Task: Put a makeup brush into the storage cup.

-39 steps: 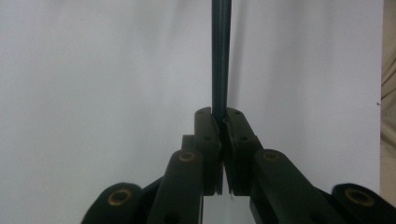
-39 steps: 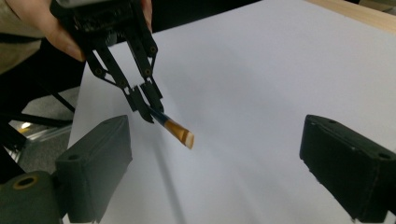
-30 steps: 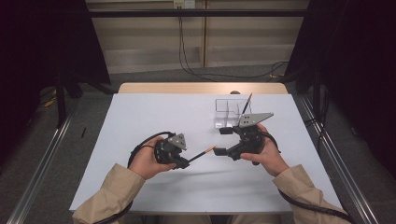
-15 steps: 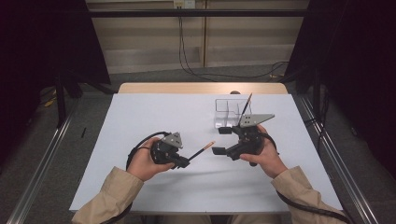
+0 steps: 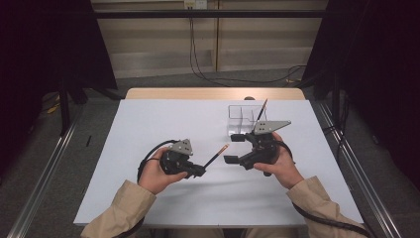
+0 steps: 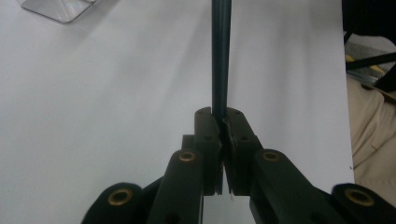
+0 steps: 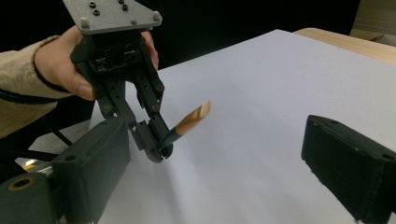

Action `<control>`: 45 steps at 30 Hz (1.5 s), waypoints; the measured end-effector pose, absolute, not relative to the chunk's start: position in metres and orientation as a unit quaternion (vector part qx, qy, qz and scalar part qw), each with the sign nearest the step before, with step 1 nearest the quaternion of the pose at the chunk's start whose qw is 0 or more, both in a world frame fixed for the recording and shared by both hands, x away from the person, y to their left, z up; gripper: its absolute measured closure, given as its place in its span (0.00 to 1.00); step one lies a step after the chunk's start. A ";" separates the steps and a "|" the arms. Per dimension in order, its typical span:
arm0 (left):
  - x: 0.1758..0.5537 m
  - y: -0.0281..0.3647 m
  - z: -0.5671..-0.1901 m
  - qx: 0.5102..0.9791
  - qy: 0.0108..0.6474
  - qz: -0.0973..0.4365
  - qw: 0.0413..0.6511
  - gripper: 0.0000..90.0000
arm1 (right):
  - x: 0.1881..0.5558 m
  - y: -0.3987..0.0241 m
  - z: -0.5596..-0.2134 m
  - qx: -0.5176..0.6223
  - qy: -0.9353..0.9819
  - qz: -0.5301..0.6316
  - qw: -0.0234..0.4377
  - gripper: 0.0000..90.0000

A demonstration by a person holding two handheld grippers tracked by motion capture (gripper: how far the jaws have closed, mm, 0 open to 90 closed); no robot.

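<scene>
Left tongs [image 5: 199,171] pinch a pencil [image 5: 218,153] by its dark shaft, tan tip raised over the desk [image 5: 148,124] toward the right tongs [image 5: 233,148], which are spread wide. Keep the pencil steady, bring the right tongs squarely around it before closing

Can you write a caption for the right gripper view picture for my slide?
The left gripper pinches a dark pencil over the white table.
</scene>
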State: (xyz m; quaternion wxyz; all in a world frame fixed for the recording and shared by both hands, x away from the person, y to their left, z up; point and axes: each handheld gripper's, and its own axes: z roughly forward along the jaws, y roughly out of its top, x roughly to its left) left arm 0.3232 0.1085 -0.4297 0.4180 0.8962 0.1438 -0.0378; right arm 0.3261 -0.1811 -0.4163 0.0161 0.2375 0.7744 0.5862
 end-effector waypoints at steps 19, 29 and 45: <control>0.323 0.096 -0.434 0.855 0.163 -0.039 0.492 0.95 | 0.328 -0.182 -0.414 0.243 0.764 0.597 0.009 0.15; 0.324 0.090 -0.432 0.843 0.167 -0.047 0.510 0.95 | 0.327 -0.180 -0.411 0.243 0.758 0.605 0.009 0.33; 0.324 0.088 -0.432 0.837 0.168 -0.044 0.519 0.95 | 0.327 -0.177 -0.405 0.234 0.754 0.613 0.021 0.68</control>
